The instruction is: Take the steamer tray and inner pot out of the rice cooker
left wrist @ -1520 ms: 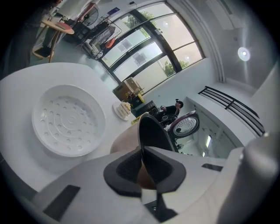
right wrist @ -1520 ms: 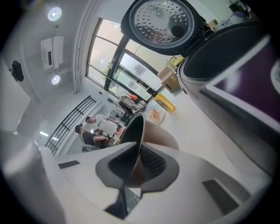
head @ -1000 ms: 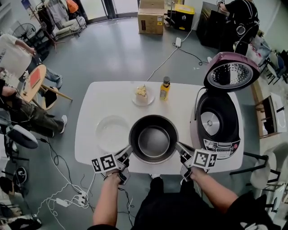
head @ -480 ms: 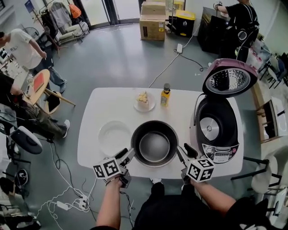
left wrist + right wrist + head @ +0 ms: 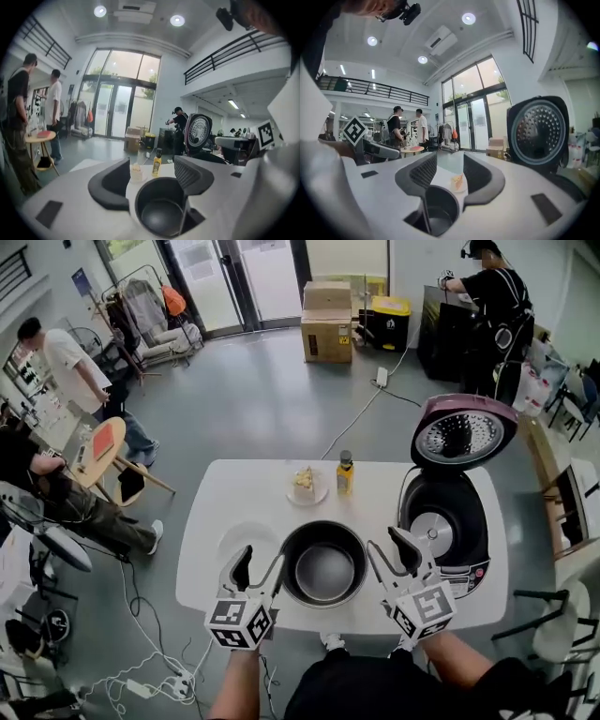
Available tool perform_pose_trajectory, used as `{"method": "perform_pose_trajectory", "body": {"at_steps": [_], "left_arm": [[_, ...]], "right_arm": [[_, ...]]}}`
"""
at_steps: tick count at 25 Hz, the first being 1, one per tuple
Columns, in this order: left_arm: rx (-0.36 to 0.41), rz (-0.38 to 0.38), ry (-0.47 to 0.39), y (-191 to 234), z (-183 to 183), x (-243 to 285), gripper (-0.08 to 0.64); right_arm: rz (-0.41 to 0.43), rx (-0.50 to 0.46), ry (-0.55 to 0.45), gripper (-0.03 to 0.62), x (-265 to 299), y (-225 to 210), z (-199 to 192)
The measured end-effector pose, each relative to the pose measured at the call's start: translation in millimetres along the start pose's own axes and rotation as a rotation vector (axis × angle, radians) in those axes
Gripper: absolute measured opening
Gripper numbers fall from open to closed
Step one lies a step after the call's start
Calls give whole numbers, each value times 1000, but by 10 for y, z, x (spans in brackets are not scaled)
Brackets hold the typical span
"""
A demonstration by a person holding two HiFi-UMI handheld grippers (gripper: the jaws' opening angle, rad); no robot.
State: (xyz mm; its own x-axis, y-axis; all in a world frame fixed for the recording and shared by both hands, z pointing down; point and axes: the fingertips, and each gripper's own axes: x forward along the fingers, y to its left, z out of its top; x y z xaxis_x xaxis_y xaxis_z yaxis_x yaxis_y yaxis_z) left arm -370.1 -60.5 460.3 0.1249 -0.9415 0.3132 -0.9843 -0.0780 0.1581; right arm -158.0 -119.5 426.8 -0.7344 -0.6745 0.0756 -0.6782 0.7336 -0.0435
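The dark inner pot (image 5: 323,563) stands on the white table (image 5: 216,493), in front of me. The translucent white steamer tray (image 5: 234,538) lies to its left, partly behind my left gripper (image 5: 258,566). That gripper hangs above the table at the pot's left rim. My right gripper (image 5: 394,554) hangs at the right rim. Both are open; their jaws have just been opening and nothing is between the pads. In the left gripper view the pot (image 5: 161,213) shows low in the gap of the left gripper (image 5: 152,180). The right gripper (image 5: 450,176) shows the pot (image 5: 438,211) likewise.
The open rice cooker (image 5: 445,521) stands at the table's right end with its lid (image 5: 464,432) raised. A plate with a cake slice (image 5: 307,486) and a yellow bottle (image 5: 345,472) sit at the far edge. People, boxes and chairs stand around the room.
Both grippers were shut on the pot's rim. They let go, opened, rolled and rose above the table. The pot stays where it was set down.
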Motion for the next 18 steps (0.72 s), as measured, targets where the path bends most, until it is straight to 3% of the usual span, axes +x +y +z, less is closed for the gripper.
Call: {"method": "perform_pose_trajectory", "body": {"at_steps": [7,14,18], "left_arm": [[208,54,-182,-581,599,-152,240],[248,57,-264,-1070,886,-130,177],[271,72,-294,-1241,965,-105,96]], "right_arm": [[28,-181,-103,160,-211,19,541],[25,-202,-120,92,-439,-168,761],[13,-222,-140,24,-505,-271,859]]}}
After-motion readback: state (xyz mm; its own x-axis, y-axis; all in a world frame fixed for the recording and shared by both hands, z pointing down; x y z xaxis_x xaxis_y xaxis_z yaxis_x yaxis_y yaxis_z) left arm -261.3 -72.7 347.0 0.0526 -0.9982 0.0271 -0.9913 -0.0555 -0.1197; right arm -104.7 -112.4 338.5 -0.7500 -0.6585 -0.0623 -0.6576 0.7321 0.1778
